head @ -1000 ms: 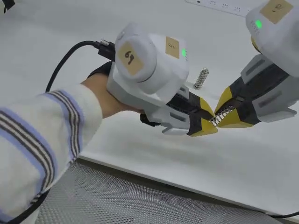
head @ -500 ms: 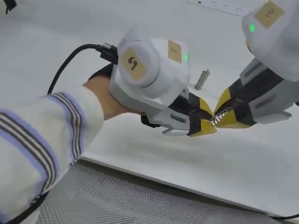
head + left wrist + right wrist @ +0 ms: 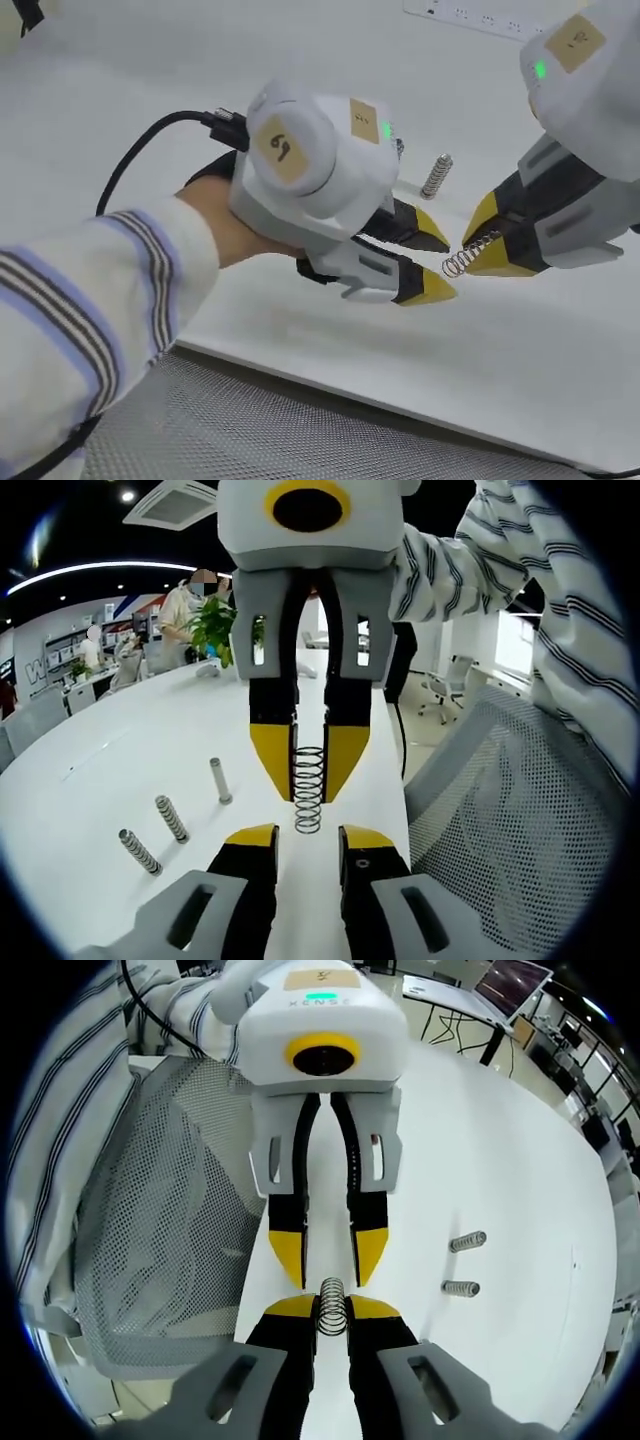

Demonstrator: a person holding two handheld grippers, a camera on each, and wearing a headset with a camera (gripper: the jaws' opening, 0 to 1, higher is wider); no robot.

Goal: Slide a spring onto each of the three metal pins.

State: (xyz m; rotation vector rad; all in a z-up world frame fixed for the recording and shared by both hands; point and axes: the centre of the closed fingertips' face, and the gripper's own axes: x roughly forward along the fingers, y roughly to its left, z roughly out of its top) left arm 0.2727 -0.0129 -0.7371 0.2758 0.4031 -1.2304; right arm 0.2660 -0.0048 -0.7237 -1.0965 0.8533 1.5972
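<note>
Light: bright, even, from ceiling lamps point(image 3: 125, 495).
Shadows: soft, faint, under the left gripper point(image 3: 447, 266) on the white table point(image 3: 520, 370).
Focus: spring point(image 3: 308, 790) sharp; sleeve point(image 3: 90, 300) slightly soft.
Edges: both gripper views bend hard, fisheye.

White rounded shell on the left hand-held gripper point(image 3: 440, 265), centre of the frame, with a tan sticker point(image 3: 280, 140) marked 69, a green light point(image 3: 386, 130) and a black cable point(image 3: 155, 127) plugged in at the back. Black jaws tipped in yellow. Same white shell, tan label and green lamp on the right hand-held gripper point(image 3: 478, 250), upper right. Sleeve point(image 3: 90, 300) white with blue and brown stripes, lower left.
</note>
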